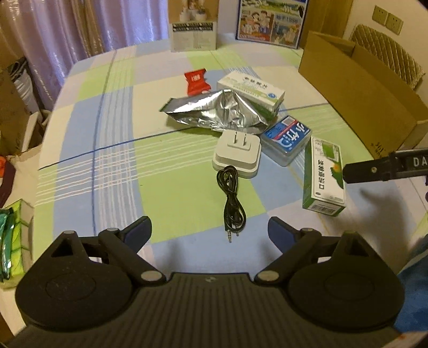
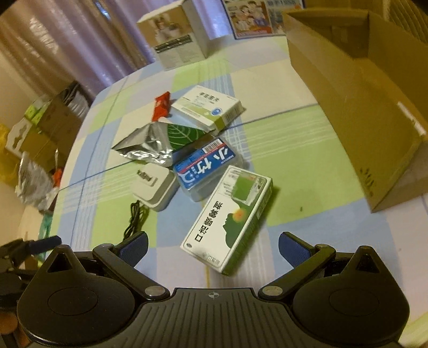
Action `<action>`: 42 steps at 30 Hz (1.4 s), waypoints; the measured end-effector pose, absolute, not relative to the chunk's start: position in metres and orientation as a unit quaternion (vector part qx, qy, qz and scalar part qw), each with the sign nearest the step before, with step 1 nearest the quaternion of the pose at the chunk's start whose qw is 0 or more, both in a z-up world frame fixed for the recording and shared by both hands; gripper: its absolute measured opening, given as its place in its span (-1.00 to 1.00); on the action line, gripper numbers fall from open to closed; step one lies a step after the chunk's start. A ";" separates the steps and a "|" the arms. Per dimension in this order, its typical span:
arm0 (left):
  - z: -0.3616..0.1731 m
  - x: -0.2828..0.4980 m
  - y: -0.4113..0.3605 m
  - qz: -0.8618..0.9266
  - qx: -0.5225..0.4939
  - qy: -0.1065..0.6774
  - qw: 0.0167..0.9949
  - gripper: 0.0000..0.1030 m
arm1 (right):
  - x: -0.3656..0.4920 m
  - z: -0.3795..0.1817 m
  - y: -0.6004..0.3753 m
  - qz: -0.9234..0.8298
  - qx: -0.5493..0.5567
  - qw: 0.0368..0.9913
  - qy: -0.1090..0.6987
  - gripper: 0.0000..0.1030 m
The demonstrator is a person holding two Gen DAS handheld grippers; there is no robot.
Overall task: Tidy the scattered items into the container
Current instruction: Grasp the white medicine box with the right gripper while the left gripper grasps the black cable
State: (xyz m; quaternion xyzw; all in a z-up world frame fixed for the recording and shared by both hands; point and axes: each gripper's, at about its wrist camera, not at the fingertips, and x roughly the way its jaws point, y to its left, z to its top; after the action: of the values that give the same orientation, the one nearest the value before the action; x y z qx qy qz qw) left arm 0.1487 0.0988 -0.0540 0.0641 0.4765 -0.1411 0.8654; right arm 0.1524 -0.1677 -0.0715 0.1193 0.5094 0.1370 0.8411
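Note:
Scattered items lie mid-table on the checked cloth: a black audio cable, a white plug adapter, a crumpled foil bag, a red packet, a white-green box, a blue pack and a green-white medicine box. My left gripper is open just short of the cable's plug end. My right gripper is open, and the near end of the medicine box lies between its fingers with gaps on both sides. The open cardboard box stands to the right.
A printed carton and a poster stand at the table's far edge. Bags and boxes crowd the floor beyond the left edge. A green package sits near the left gripper. The right gripper's finger reaches in beside the medicine box.

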 end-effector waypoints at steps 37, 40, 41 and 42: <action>-0.103 0.176 0.053 -0.193 0.098 0.500 0.838 -0.66 | 0.201 -0.110 -0.160 0.193 -0.010 0.808 0.557 0.06; -0.102 0.166 0.050 -0.197 0.097 0.500 0.838 -0.66 | 0.201 -0.105 -0.163 0.232 -0.077 0.791 0.562 0.03; -0.102 0.163 0.049 -0.198 0.097 0.500 0.838 -0.66 | 0.200 -0.104 -0.165 0.240 -0.097 0.784 0.564 0.03; -0.103 0.161 0.047 -0.198 0.097 0.500 0.837 -0.66 | 0.199 -0.103 -0.166 0.247 -0.114 0.778 0.567 0.03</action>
State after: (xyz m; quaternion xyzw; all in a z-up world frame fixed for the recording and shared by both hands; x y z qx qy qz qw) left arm 0.1614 0.0475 -0.1026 0.0973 0.5002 -0.1981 0.8373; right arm 0.1994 -0.1661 -0.1033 -0.1138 0.5666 0.2470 0.7778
